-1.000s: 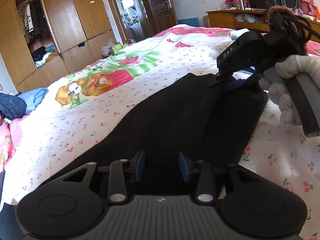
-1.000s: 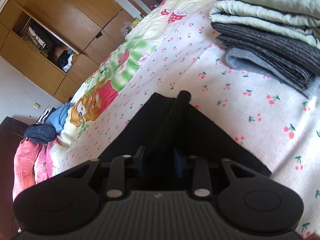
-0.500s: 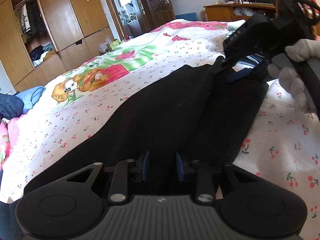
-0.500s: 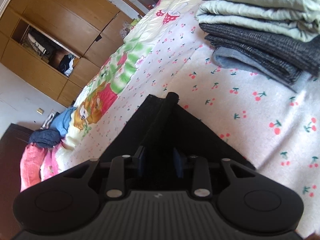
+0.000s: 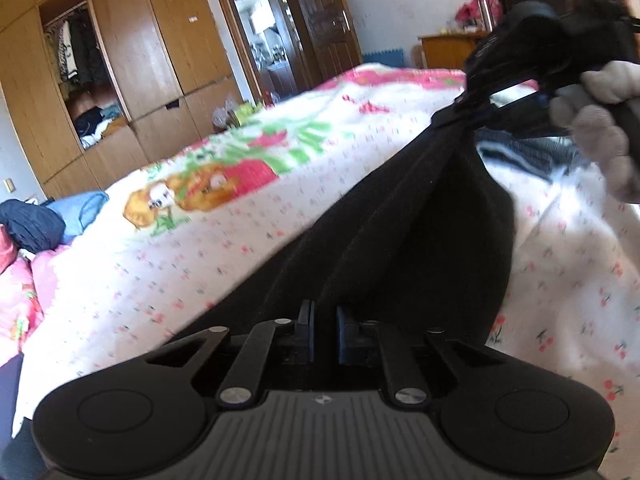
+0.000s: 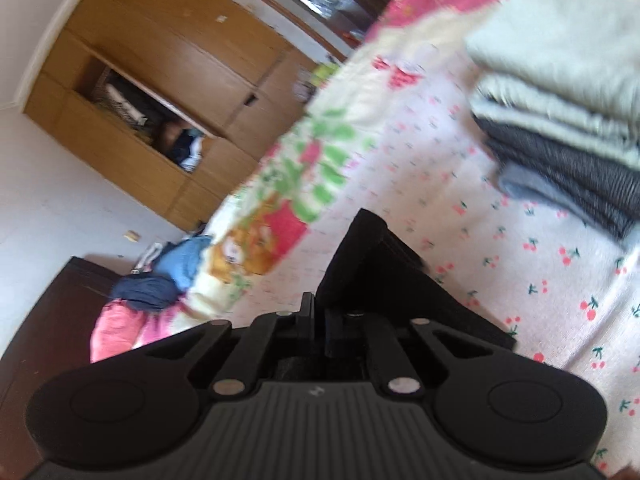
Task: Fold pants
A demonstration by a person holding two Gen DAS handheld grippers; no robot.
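Close by, the left gripper [image 5: 323, 334] pinches the near end of the black pants [image 5: 404, 240], which hang over the flowery bed [image 5: 240, 240] up to two o'clock, where the right gripper [image 5: 466, 114] pinches the far end.

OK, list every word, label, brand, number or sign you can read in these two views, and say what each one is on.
No text reads clearly in either view.
Left gripper body: a small pale emblem, a logo and not letters.
Right gripper body: the same kind of emblem, too small to read.
Wardrobe door: a small pale sticker, too blurred to read.
Black pants and bedsheet: printed pictures only, no words.
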